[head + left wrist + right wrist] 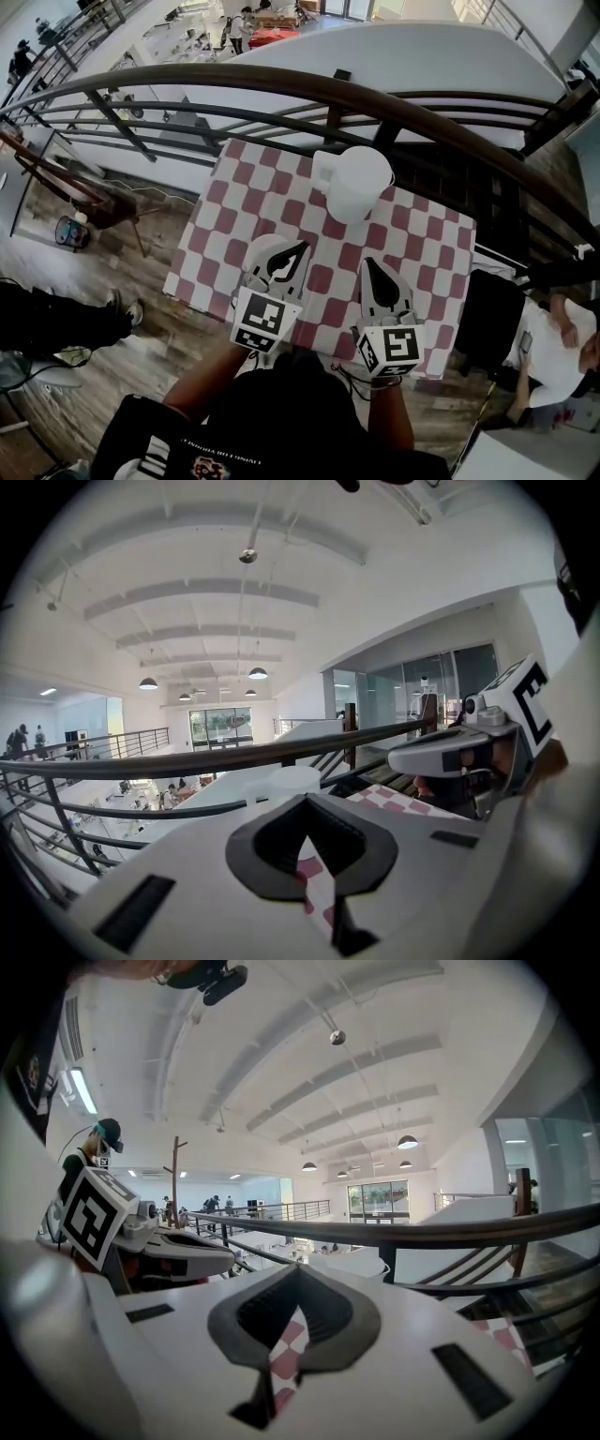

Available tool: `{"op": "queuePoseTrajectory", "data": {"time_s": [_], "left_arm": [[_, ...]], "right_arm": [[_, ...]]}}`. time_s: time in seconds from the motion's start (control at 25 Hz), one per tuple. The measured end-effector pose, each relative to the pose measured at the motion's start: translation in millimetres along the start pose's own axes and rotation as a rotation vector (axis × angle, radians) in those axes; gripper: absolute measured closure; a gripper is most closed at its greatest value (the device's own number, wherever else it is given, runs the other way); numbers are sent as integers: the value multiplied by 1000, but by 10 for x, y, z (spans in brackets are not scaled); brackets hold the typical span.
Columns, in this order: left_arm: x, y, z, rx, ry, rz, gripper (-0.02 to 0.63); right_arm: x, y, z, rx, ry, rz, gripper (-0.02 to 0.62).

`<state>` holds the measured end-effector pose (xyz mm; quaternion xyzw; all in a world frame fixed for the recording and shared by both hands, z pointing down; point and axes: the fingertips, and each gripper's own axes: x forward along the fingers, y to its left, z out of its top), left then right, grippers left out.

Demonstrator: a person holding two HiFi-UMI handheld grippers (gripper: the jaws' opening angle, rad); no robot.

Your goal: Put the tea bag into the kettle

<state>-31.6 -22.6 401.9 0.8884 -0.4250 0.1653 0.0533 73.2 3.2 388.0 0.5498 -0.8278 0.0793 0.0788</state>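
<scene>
A white kettle [356, 183] with its lid on stands at the far middle of the red-and-white checked table [427, 239]. Both gripper views catch it just past the jaw tips, as the kettle [295, 778] and the kettle [352, 1262]. My left gripper [300, 248] hovers over the near half of the cloth, shut with nothing in it, tips pointing toward the kettle. My right gripper [368, 263] hangs beside it on the right, also shut and empty. No tea bag shows in any view.
A dark curved railing [309, 89] runs right behind the table, with a drop to a lower floor beyond. A person sits at the lower right [567, 347], and someone's legs [56, 323] lie at the left. The table's near edge is right under my grippers.
</scene>
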Motion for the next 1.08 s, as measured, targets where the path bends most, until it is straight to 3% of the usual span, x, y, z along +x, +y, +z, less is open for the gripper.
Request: {"op": "queuePoseTrajectory", "data": {"time_s": [0.56, 1.08], "left_arm": [[-1019, -459, -81, 10, -49, -35, 607], [-1706, -884, -374, 3, -44, -41, 607]], "right_arm": [[-859, 688, 33, -44, -37, 10, 581], [-1520, 1202, -142, -52, -39, 14, 581]]}}
